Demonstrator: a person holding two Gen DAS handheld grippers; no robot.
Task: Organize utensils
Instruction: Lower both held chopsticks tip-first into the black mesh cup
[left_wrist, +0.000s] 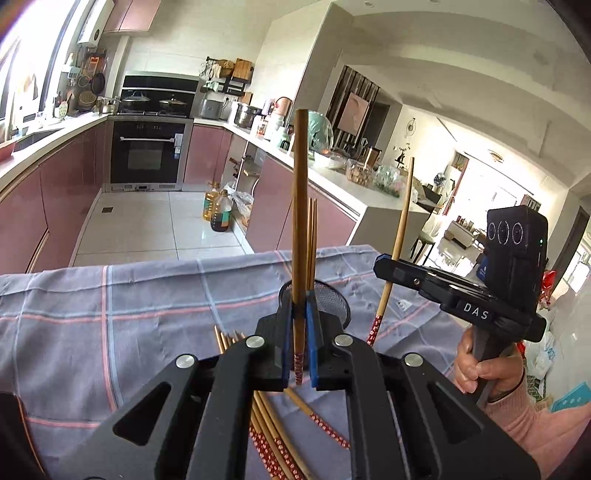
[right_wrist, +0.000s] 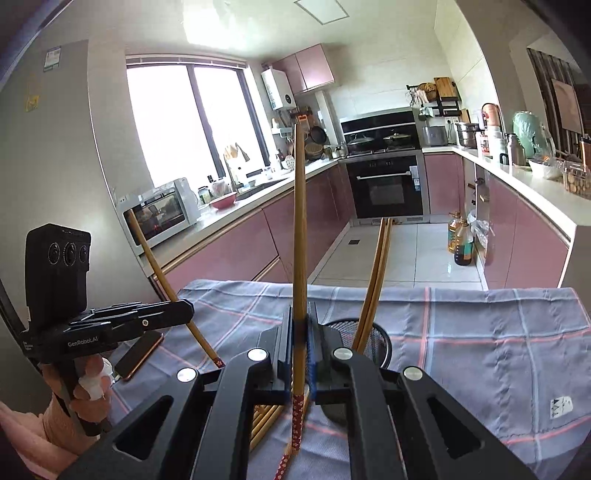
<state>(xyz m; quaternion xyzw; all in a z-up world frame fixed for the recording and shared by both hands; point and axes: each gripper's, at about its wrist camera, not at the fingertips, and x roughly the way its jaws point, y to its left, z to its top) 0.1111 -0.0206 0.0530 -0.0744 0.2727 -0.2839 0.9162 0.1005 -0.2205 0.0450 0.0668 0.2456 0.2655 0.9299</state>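
In the left wrist view my left gripper (left_wrist: 300, 306) is shut on a bamboo chopstick (left_wrist: 300, 192) that stands upright, its red-patterned end below the pads. Behind it a black mesh holder (left_wrist: 332, 295) holds a few chopsticks (left_wrist: 312, 236). To the right, my right gripper (left_wrist: 384, 263) grips another chopstick (left_wrist: 402, 221). In the right wrist view my right gripper (right_wrist: 301, 317) is shut on that upright chopstick (right_wrist: 300, 221), with the mesh holder (right_wrist: 373, 338) just right of it. My left gripper (right_wrist: 186, 308) holds its tilted chopstick (right_wrist: 162, 269). Several loose chopsticks (left_wrist: 273, 443) lie on the cloth.
A blue-grey checked cloth (left_wrist: 110, 314) covers the table, whose far edge drops to the tiled kitchen floor. A phone (right_wrist: 138, 354) lies on the cloth by the left hand (right_wrist: 88, 384). Oil bottles (left_wrist: 221, 212) stand on the floor between pink cabinets.
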